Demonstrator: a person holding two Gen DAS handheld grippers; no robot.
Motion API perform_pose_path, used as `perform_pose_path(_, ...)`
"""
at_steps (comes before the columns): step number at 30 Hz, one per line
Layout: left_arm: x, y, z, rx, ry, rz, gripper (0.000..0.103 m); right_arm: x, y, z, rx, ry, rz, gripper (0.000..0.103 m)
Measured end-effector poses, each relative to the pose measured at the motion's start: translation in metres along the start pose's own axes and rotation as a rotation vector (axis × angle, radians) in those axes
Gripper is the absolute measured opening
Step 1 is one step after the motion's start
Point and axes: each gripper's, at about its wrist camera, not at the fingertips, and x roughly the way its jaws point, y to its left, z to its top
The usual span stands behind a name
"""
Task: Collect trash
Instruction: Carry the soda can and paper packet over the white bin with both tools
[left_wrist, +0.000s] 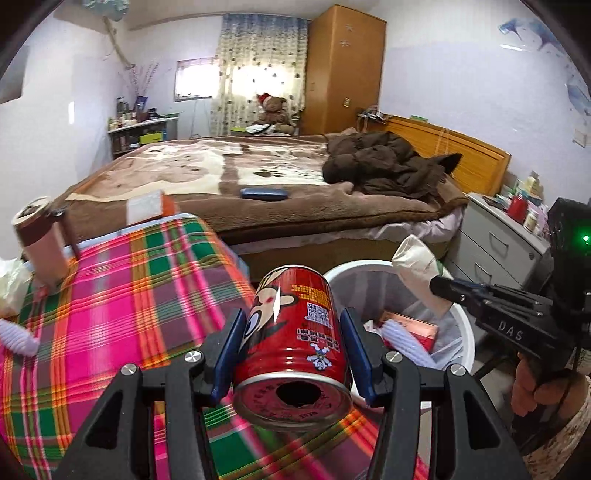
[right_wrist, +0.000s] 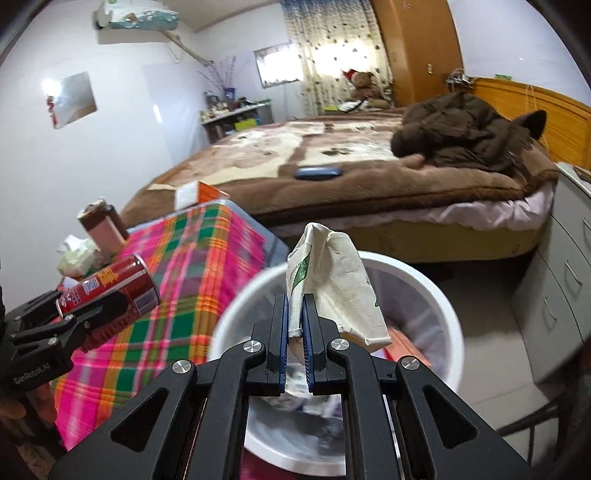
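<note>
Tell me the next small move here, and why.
Probably open the right gripper to drop the crumpled wrapper: it is pinched shut on it right above the white bin. The left gripper holds the red can over the plaid cloth beside the bin; that follows.

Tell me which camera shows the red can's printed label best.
The left wrist view: the red can fills the centre between the left gripper's pads, cartoon and code readable. The right wrist view shows the can small at the left edge, seen from the side.

Both wrist views close, sharing bin (left_wrist: 463, 328)
</note>
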Motion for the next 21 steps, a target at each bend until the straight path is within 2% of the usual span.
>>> perform_pose_path(5,0.019,-0.026,0.003,0.026,0.017,-0.040,0.055,0.005,-0.019,-0.007,0.015,0.037,-0.072,0.008)
perform_pose_path(9,0.032,-0.041,0.005,0.044,0.035,-0.057,0.055,0.007,-0.031,-0.010,0.031,0.051,-0.098,0.008)
perform_pose_path(21,0.058,-0.060,0.002,0.057,0.082,-0.085,0.055,0.013,-0.045,-0.018,0.052,0.087,-0.122,0.009)
